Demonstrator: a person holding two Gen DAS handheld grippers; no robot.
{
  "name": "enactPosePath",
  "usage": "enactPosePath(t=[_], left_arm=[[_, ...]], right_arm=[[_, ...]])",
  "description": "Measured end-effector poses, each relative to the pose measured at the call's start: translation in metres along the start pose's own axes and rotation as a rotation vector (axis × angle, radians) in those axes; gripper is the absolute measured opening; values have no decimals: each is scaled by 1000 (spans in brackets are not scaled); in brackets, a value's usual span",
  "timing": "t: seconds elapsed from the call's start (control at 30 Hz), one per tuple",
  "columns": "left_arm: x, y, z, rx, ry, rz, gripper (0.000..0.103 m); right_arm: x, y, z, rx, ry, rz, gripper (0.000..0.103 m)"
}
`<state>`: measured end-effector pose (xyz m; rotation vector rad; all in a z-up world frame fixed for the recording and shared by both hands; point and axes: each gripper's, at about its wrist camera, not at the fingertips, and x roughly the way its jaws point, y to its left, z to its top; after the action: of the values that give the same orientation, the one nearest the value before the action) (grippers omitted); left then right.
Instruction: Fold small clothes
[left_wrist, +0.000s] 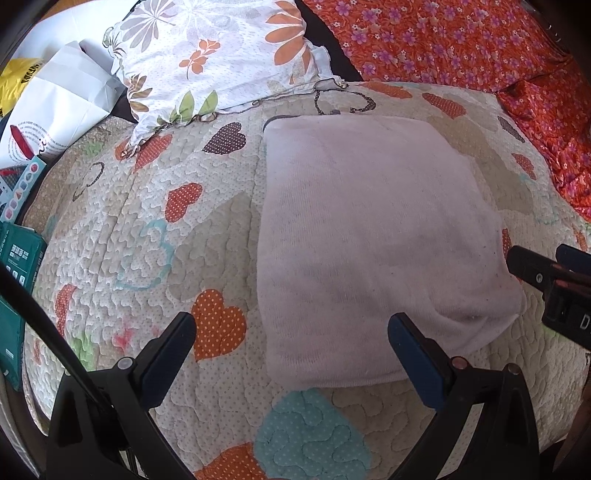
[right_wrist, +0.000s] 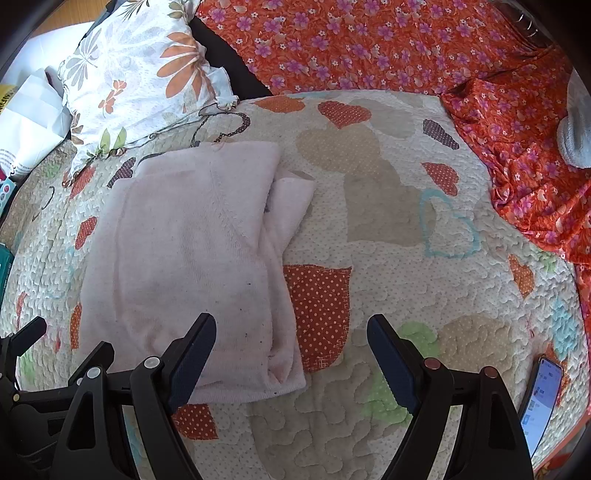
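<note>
- The quilt (left_wrist: 155, 221), cream with stitched hearts in orange, brown, beige and teal, covers the whole working surface in both views.
- An orange cloth with purple flowers (right_wrist: 388, 40) lies bunched along the far edge and down the right side of the quilt.
- The pale pink garment (left_wrist: 369, 240) lies folded flat on the quilt, a rough rectangle whose long axis runs from the near edge away toward the far cloth (so it points straight ahead of both cameras). In the right wrist view its right side shows stacked layers, with one folded flap sticking out to the right near the far end (right_wrist: 291, 199).
- A white pillow printed with orange and grey flowers (left_wrist: 218, 55) sits at the far left, its corner resting on the quilt, apart from the garment.
- A white paper bag (left_wrist: 59, 99) and green boxes (left_wrist: 18, 266) lie off the quilt's left edge.
- The left gripper (left_wrist: 291, 339) hangs just over the garment's near left corner, its fingers spread wide and pinching nothing; one finger is over bare quilt, the other over the garment.
- The right gripper (right_wrist: 291, 339) hangs over the garment's near right corner, fingers likewise spread wide and empty; its left finger is over the pink fabric, its right one over the quilt.
- A phone (right_wrist: 539, 402) with a lit screen lies on the quilt at the near right, well apart from the garment.
</note>
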<state>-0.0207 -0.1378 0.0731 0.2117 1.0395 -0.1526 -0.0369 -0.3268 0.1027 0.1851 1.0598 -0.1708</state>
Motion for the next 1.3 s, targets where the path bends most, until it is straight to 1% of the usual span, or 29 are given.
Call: enactPosePath(t=[0.63,0.87,1.07,1.2,1.3], left_arm=[[10,3,6,-18,30,-17,103],[12,6,17,-30,16,-19,103],[19,9,25,-49,26,-45,103],[22,10,24,-57,33,-76,103],[25,11,22,-65,42,-81,103]], right_arm=[[0,-3,3,6,-9,-6,87],[-1,-3,3,11,-10,-5,87],[-1,-4,4,17,-14,-8,87],[-1,-5,5,17,-17,-9,87],[-1,-4,5,16,-15,-9,87]])
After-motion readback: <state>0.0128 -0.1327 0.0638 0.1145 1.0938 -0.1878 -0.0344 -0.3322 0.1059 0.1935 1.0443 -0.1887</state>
